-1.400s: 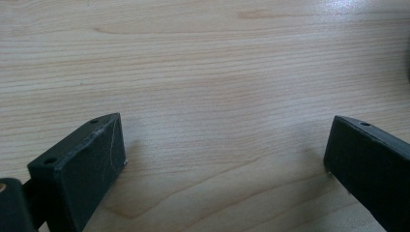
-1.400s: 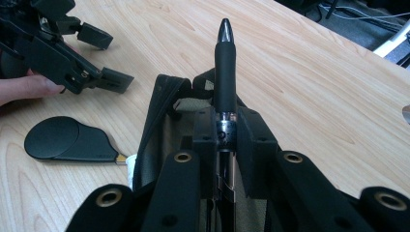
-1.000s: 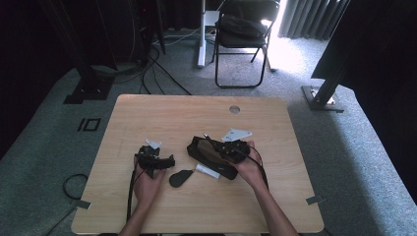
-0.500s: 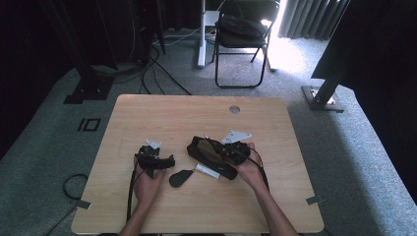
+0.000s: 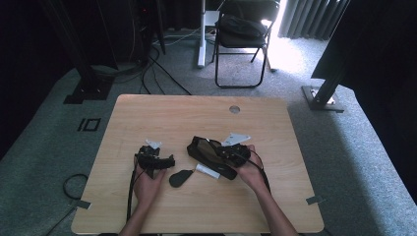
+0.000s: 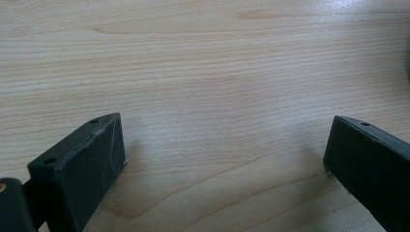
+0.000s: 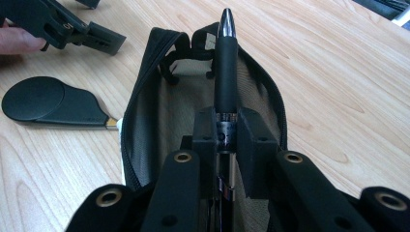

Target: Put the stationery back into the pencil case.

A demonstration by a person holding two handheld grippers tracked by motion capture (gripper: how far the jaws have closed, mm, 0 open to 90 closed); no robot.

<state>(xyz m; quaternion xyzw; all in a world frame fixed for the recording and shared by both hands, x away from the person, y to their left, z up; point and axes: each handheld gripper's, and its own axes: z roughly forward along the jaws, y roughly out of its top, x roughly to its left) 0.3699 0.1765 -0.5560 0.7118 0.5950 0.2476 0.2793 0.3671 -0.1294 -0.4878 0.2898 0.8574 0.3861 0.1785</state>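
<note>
Black pen [image 7: 226,72] pinched between right gripper [image 7: 226,140] fingers above open pouch [image 7: 145,121], left gripper [image 6: 225,159] fingers spread

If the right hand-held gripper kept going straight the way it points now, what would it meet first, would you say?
Probably the far end of the open black mesh pencil case. The right hand-held gripper, shut on a black pen, aims its tip over that case's inside; depth is hard to judge.

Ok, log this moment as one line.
right gripper: shut on black pen over open black mesh pouch | left gripper: open above wooden table
</note>
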